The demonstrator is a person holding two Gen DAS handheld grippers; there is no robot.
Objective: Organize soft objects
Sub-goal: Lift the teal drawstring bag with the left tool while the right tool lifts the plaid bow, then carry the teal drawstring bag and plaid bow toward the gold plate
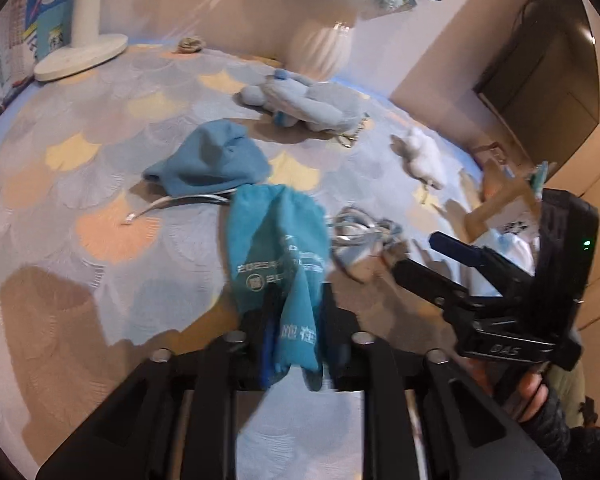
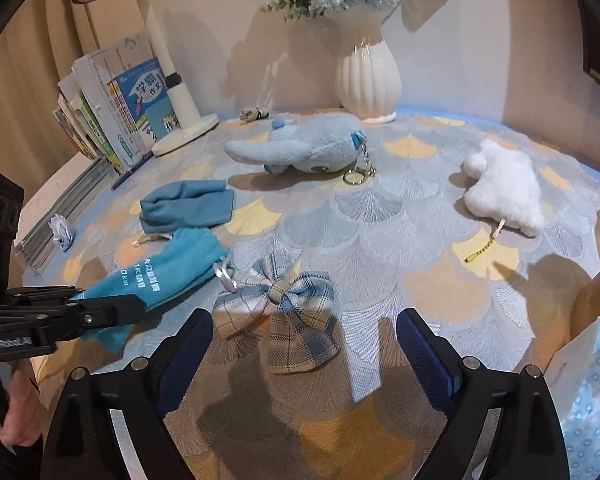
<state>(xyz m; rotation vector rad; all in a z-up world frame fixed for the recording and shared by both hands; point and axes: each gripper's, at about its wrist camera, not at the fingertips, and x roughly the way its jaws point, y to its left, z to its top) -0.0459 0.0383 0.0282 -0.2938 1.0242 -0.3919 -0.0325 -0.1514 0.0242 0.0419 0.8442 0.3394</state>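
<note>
Nearest the left wrist camera, the left gripper [image 1: 296, 332] is clamped on the near end of a teal drawstring pouch [image 1: 274, 240] printed with white lettering; the pouch's far end reaches toward a blue cloth [image 1: 210, 160] lying just beyond it on the scallop-patterned tablecloth [image 1: 80, 200]. In the right wrist view, the right gripper [image 2: 304, 340] hangs with its jaws wide apart and nothing between them, its blue-padded fingers [image 2: 186, 350] flanking the near side of a plaid bow [image 2: 278, 310] that lies flat on the cloth. A metal ring [image 2: 226, 272] lies between the bow and the pouch. Farther back, a light blue plush toy [image 2: 304, 148] with a gold keyring lies on its side in front of a white ribbed vase [image 2: 368, 80] of blue flowers. A white fluffy plush [image 2: 504, 188] rests at the right, well apart from the bow. At the far left stand a white lamp base [image 2: 186, 132] and a row of books [image 2: 112, 116]. A patterned bag [image 2: 592, 400] shows at the near right edge.
</note>
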